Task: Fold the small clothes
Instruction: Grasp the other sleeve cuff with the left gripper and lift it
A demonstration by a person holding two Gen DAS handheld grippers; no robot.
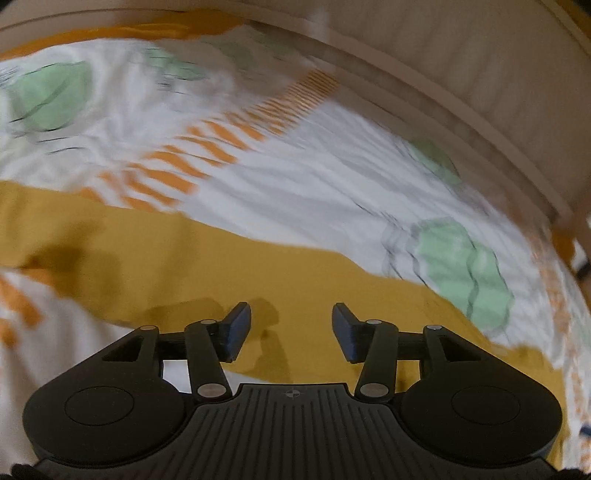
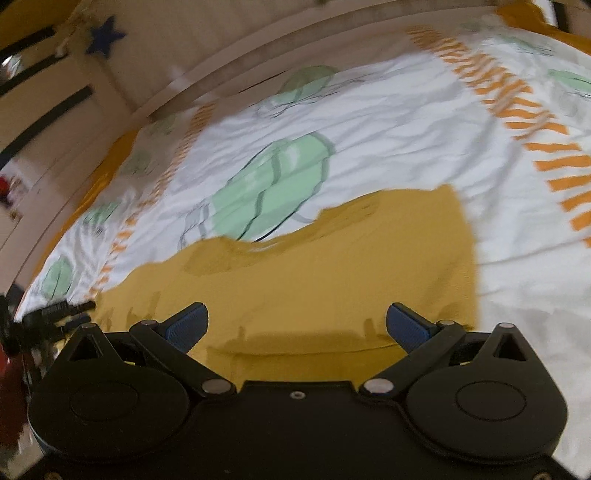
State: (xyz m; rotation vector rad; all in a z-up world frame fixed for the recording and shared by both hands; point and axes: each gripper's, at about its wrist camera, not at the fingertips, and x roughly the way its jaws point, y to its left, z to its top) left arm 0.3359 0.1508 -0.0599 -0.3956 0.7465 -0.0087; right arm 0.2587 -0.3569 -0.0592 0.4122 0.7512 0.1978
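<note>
One mustard cloth point(image 2: 314, 273), one printed sheet point(image 2: 388, 122), two grippers point(image 1: 291, 328) point(image 2: 297, 325), one blue star point(image 2: 105, 35) far left.

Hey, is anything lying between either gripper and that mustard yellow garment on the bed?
Nothing visible. The yellow garment lies flat on the patterned bedsheet, directly under the open left gripper and open right gripper.

White bedsheet point(image 2: 388, 122) printed with green cacti and orange dashes; beige padded headboard point(image 1: 498, 74); dark blue star point(image 2: 105, 36) on wall.
</note>
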